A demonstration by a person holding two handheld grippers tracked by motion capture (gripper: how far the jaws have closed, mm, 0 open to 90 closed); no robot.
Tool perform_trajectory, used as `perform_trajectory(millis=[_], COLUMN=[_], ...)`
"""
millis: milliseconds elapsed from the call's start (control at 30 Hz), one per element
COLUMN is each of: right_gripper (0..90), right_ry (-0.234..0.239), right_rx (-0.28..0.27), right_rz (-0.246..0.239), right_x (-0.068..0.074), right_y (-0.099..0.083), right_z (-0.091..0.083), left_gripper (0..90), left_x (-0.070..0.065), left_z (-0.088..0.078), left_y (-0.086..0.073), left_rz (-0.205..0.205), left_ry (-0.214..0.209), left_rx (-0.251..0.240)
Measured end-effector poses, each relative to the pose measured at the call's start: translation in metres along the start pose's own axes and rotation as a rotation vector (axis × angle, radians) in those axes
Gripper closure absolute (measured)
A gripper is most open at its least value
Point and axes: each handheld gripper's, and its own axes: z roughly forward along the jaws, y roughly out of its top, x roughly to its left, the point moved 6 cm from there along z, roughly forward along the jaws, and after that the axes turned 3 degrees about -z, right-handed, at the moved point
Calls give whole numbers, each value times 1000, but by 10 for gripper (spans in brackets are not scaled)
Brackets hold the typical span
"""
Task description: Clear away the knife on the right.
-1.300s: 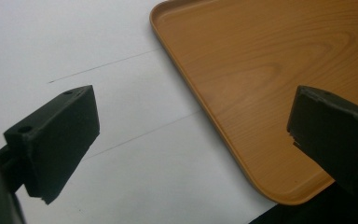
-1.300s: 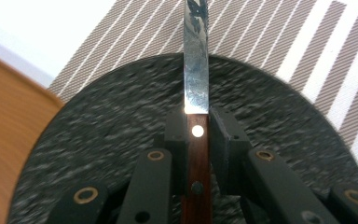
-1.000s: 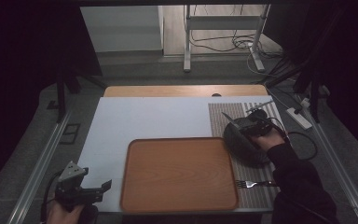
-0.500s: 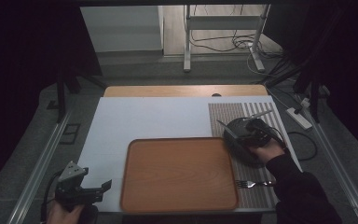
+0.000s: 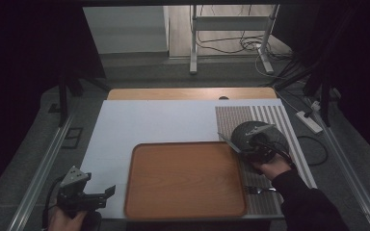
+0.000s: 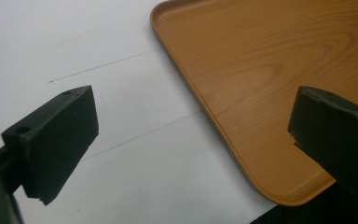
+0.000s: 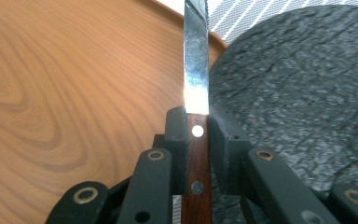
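A knife (image 7: 196, 60) with a riveted wooden handle stands between my right gripper's (image 7: 197, 122) jaws, which are shut on the handle. In the high view the right gripper (image 5: 248, 153) sits over the near left part of a round dark slate plate (image 5: 257, 134). The knife blade (image 5: 229, 143) points left and away, and its tip is over the right rim of the wooden tray (image 5: 185, 180). My left gripper (image 5: 108, 191) hovers at the table's near left corner. The left gripper (image 6: 191, 116) is wide open and holds nothing, above white mat and the tray's corner (image 6: 261, 93).
A striped placemat (image 5: 270, 115) lies under the slate plate on the right. A fork (image 5: 257, 190) rests on it near the front edge. The white mat (image 5: 149, 122) covers the table's left and middle. Cables and a stand's legs are on the floor beyond.
The right hand has drawn toward the near edge and slightly left with the knife in its grip. The blade has swung closer to the tray. The left gripper has stayed put.
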Motion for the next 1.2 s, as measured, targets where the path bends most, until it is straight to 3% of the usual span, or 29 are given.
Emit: perform_trajectory(millis=[833, 1200], right_gripper=[777, 775], right_ry=[82, 83], right_rx=[30, 75], right_rz=[-74, -71], right_x=[68, 69], right_y=[5, 0], right_z=[24, 42], left_gripper=[18, 18], left_x=[0, 0], left_z=[0, 1], left_y=[0, 0], left_rz=[0, 5], left_ry=[1, 3], left_rx=[4, 6])
